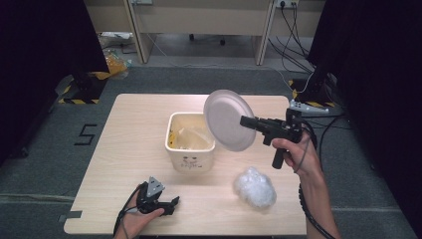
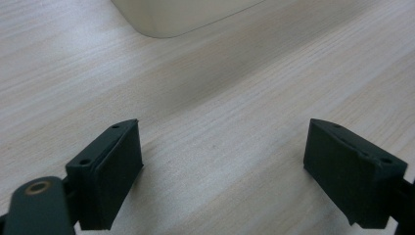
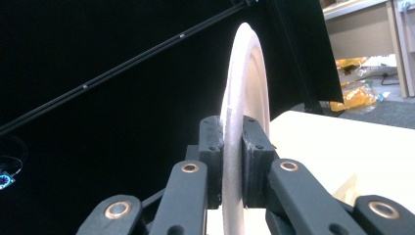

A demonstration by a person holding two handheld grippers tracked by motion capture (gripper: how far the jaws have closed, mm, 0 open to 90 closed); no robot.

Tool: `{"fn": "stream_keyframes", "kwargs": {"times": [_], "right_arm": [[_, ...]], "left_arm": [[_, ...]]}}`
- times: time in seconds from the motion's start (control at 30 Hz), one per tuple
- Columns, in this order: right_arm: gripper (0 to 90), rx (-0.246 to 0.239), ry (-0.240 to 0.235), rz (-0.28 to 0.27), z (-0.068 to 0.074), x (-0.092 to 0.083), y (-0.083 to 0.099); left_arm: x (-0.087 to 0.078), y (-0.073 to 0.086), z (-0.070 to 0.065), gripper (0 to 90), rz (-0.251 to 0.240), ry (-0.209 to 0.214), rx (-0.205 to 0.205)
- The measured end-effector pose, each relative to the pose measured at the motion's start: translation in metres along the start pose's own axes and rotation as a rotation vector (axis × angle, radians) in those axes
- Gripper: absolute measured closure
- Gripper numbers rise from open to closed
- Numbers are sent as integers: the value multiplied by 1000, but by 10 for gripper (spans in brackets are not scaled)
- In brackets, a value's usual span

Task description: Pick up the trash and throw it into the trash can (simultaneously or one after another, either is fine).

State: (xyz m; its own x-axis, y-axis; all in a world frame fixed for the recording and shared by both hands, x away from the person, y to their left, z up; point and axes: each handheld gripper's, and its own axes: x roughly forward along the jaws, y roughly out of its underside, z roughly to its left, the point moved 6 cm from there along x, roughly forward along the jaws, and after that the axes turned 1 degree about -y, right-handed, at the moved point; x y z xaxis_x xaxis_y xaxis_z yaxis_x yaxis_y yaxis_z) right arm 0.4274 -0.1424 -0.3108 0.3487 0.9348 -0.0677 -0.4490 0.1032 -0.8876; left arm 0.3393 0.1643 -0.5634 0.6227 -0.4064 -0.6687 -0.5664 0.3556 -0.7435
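— Your right gripper is all black, with a pistol-shaped handle, yes?

— Yes. A black cable runs from it along your bare forearm. Brass-coloured rivets sit in its linkage bars, and each flat black pad has small screw holes.

— And your left gripper?

— Also black. It carries a grey three-cornered plate on top, and its own dark cable trails beside your wrist. The pads are thick, rectangular blocks. You wear no sleeves and no gloves.
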Motion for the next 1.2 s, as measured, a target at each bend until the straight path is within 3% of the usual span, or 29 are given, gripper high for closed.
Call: {"fn": "stream_keyframes", "kwargs": {"times": [0.27,0.67,0.9,1.2], "right_arm": [[823,47,-15,19,-11,29,-2],[822,85,6,62,-28,66,2],[822,121,17,89,-40,84,15],[821,147,70,151,-58,109,35]], "left_arm": [[0,0,0,137,1,0,2],[0,0,0,136,1,1,-1],[0,0,0,137,1,1,-1],[0,0,0,137,1,1,-1]]}}
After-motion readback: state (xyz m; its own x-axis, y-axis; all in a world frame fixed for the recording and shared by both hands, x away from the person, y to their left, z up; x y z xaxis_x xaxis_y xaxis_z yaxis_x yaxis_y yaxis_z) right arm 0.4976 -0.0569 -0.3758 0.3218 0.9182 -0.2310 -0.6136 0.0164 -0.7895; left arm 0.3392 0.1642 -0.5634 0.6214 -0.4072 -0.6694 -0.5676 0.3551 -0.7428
